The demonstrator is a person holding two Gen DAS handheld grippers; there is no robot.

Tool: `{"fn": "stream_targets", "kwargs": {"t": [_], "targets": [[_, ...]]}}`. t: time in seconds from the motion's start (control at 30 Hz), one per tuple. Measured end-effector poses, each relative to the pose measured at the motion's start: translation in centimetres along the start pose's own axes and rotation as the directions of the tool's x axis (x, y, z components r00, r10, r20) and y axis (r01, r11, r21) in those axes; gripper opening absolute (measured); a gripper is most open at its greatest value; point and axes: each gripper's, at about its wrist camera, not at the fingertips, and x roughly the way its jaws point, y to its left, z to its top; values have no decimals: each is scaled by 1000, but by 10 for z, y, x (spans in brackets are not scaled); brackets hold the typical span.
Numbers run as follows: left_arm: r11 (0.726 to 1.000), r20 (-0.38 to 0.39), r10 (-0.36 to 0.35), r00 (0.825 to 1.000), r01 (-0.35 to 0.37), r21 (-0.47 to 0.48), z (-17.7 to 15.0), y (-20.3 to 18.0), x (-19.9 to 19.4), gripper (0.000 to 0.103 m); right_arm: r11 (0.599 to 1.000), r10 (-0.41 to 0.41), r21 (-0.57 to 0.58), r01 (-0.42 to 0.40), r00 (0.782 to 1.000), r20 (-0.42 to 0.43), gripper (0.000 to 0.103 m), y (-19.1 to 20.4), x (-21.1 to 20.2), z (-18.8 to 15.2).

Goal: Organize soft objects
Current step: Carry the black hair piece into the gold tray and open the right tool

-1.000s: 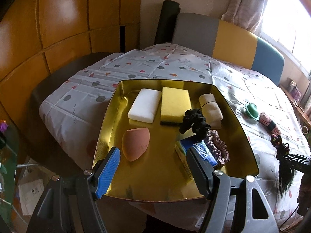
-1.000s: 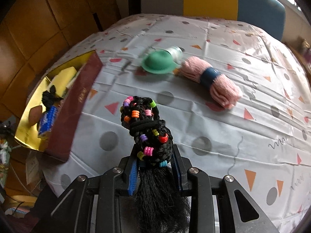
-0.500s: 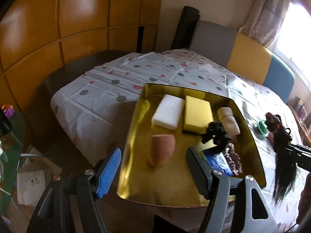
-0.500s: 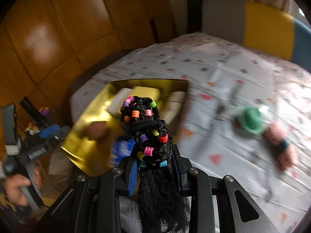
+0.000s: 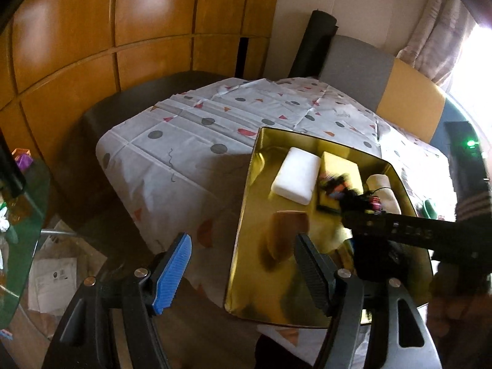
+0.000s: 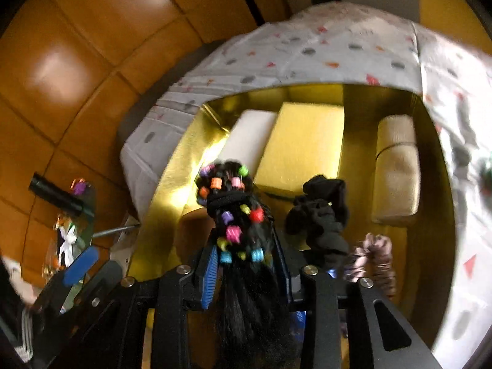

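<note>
Your right claw (image 6: 246, 264) pinches the beaded hairpiece (image 6: 235, 212) over the gold tray (image 6: 172, 181), prob to drop it w/ the scrunchies (image 6: 319, 218); left claw (image 5: 243, 267) spread, idle.

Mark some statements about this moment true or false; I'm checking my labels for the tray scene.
1. The right tongs are shut on the beaded hairpiece. True.
2. The left tongs hold the white sponge. False: they are open and hold nothing; the white sponge lies in the gold tray.
3. The yellow sponge lies between the white sponge and the beige roll. True.
4. The black scrunchie lies on the tablecloth outside the tray. False: it is inside the tray.
5. The hairpiece is over the tray. True.
</note>
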Motion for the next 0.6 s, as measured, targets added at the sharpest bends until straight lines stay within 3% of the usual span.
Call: {"fn": "stream_targets", "kwargs": {"t": [0.07,0.13,0.33,0.6], "targets": [[1000,-7,3,1000,-3,-2,-1,3,2,70,999,45,18,-45,999,-23,51,0,8,-3],[1000,-11,10,1000,-10,-4,-2,5,4,70,998,64,22,-64,998,-14,57,-2,6,-6],[1000,-6,4,1000,-4,9,-2,-2,2,70,996,86,19,-87,995,48,58,-11,-19,-15],[999,11,-14,1000,14,42,1,-18,-9,70,1000,-9,-4,9,991,132,64,-34,-57,-34]]}}
